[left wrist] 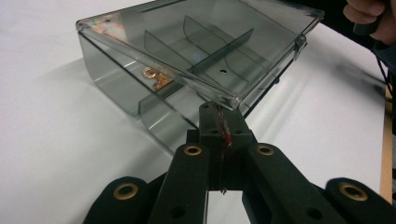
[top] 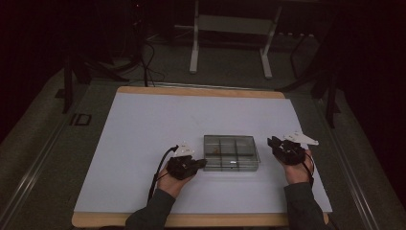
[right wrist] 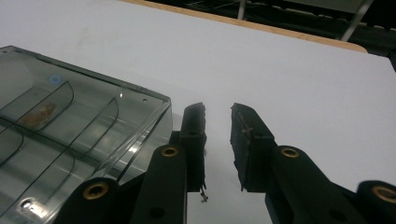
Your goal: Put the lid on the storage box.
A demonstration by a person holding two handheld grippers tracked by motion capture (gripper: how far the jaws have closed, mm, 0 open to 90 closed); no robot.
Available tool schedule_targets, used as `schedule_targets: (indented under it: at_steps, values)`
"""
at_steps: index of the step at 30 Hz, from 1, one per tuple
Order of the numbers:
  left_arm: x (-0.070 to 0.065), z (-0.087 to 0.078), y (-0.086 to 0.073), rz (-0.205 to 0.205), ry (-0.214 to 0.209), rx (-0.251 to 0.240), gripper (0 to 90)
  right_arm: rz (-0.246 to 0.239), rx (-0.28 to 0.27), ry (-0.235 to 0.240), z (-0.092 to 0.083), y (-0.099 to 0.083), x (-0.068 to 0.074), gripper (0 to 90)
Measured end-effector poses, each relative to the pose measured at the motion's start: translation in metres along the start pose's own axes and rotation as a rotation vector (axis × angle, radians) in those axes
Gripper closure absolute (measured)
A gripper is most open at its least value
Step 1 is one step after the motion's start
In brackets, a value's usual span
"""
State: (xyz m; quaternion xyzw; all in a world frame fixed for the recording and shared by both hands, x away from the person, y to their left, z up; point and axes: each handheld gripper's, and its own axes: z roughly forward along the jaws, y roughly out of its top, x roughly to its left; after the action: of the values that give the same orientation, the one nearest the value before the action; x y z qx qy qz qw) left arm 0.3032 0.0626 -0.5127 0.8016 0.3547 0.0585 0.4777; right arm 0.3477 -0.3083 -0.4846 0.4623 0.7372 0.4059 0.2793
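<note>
**Closed left jaws at the corner of the smoky box**

A smoke-grey clear plastic compartment box with a hinged lid (top: pixel 231 152) lies flat on the white table cover (top: pixel 143 139), near the front edge and between the person's two hands. In the left gripper view its lid is down, thin curved dividers show through it, and a small gold-coloured piece (left wrist: pixel 155 79) sits in one compartment.

The left gripper (left wrist: pixel 219 122) has its jaws pressed together with nothing between them, and their tips sit right at the box's near corner, just under the lid's lip; whether they touch it I cannot tell. The right gripper (right wrist: pixel 218 122) stands just beside the opposite end of the box, jaws partly apart and empty.

To my eye the work is on the lid, at this corner. Doing it well means keeping the closed tips low and square to the lip, so they catch the edge instead of skating over the slick plastic. The box is light and would slide on the smooth cover, so the right gripper ought to brace the far end before any push comes.

There is plenty of bare cover behind the box and to its left. The tight side is the front: the wooden table rim (top: pixel 201 220) is near the forearms, and the right-hand edge of the cover is close to the right hand (top: pixel 298 170).
</note>
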Motion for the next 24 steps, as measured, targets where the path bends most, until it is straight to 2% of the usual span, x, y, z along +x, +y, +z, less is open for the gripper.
schedule_targets:
  at_steps: [9, 15, 19, 24]
  values:
    - [0.003, -0.004, -0.006, 0.005, 0.025, 0.011, 89.4, -0.001, 0.001, 0.002, 0.0, -0.001, 0.0, 75.1]
    - [0.004, -0.004, -0.007, 0.018, 0.056, 0.021, 89.2, -0.003, 0.002, 0.003, 0.0, -0.001, 0.0, 75.1]
    - [0.006, -0.004, -0.008, 0.034, 0.091, 0.028, 87.7, -0.002, 0.004, 0.007, 0.001, -0.002, 0.0, 74.7]
    - [0.015, -0.007, -0.01, 0.01, 0.126, 0.022, 87.5, -0.002, 0.013, 0.007, 0.002, -0.005, -0.001, 74.7]
